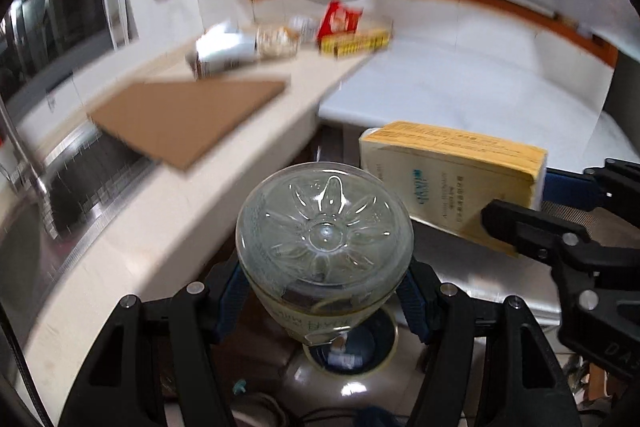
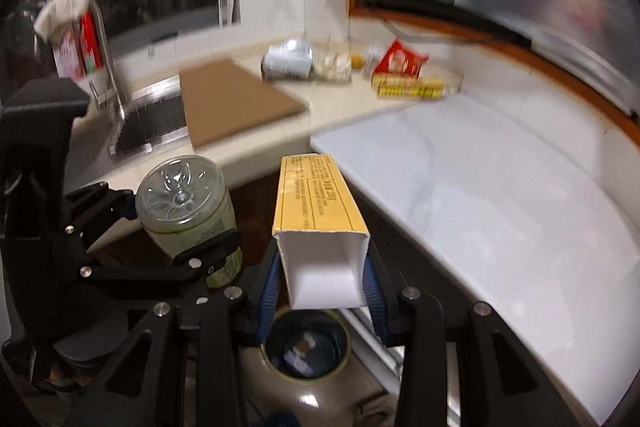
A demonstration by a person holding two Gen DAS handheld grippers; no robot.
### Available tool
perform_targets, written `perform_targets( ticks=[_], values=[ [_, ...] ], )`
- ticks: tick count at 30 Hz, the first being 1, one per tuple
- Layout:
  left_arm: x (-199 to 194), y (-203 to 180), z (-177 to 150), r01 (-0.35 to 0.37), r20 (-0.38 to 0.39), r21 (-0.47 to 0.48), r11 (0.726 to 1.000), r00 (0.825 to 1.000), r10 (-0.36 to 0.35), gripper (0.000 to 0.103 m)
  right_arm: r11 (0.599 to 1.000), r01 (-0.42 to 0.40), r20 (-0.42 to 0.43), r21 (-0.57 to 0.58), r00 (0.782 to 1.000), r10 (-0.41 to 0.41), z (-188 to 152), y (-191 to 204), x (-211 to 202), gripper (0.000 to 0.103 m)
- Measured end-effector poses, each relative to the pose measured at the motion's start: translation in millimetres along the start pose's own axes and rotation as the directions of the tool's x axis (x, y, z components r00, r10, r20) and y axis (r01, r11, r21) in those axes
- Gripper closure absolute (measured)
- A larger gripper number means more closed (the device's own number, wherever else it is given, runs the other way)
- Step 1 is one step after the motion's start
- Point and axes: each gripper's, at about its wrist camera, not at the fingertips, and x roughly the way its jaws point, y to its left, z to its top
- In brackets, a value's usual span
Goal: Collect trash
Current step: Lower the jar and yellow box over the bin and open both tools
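On the left, the left gripper tilts downward over the edge of the counter, its blue-padded fingers spread about halfway and pressed against both sides of a clear plastic bottle. The bottle's moulded base faces the camera and its labelled body runs back between the jaws. In the right wrist view the same bottle sits at lower left, clamped in the left gripper, which reaches in from the left edge. Just right of it, the right gripper also points steeply downward, with its jaws narrower than the left's and closed on the flanks of a yellow carton. The carton's open white end faces the camera and its printed yellow face leans away toward the counter. From the left wrist view, the yellow carton juts in from the right, held at its near end by the right gripper. Both items hang close side by side without touching, above a round bin on the floor below. On the counter behind lie a sheet of brown cardboard beside the sink, and farther right a blurred cluster of wrappers and packets.
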Motion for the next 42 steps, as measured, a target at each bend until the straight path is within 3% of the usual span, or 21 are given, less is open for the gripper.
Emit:
perform_targets(
  ticks=[6,14,21,24,30,38,42],
  values=[
    [47.5,19.1,-35.7,0.003,-0.114,-0.072,0.997,0.993,-0.011,0.039,0.997,0.039,-0.103,-0.064,0.994,-0.045,-25.6,10.1,38.4,0.064],
    [112.5,25.9,-86.7,0.032,-0.211,-0.132,0.991,0.976,-0.059,0.039,0.994,0.028,-0.270,-0.101,0.961,-0.055,-51.0,13.1,108.1,0.064],
    [168.4,31.5,-104.3,0.110,-0.314,-0.181,0.977,0.935,-0.163,0.039,0.996,0.008,-0.417,-0.087,0.908,-0.044,-86.2,17.4,165.3,0.064],
    [187.9,41.6,-110.0,0.117,-0.353,-0.258,0.959,0.912,-0.206,0.039,0.999,-0.003,-0.478,-0.039,0.878,-0.016,-102.9,13.5,187.5,0.064],
    [212.9,49.8,-120.5,0.105,-0.396,-0.323,0.941,0.888,-0.235,0.039,1.000,-0.008,-0.561,0.025,0.827,0.021,-125.9,3.7,218.4,0.064],
    [228.9,25.0,-116.8,0.115,-0.410,-0.237,0.965,0.888,-0.207,0.039,0.996,0.004,-0.597,0.088,0.801,0.050,-128.7,-6.7,250.9,0.063],
    [234.2,24.7,-113.7,0.129,-0.397,-0.243,0.962,0.891,-0.220,0.038,0.994,-0.011,-0.600,0.111,0.796,0.076,-127.5,-13.3,264.9,0.061]
  ],
)
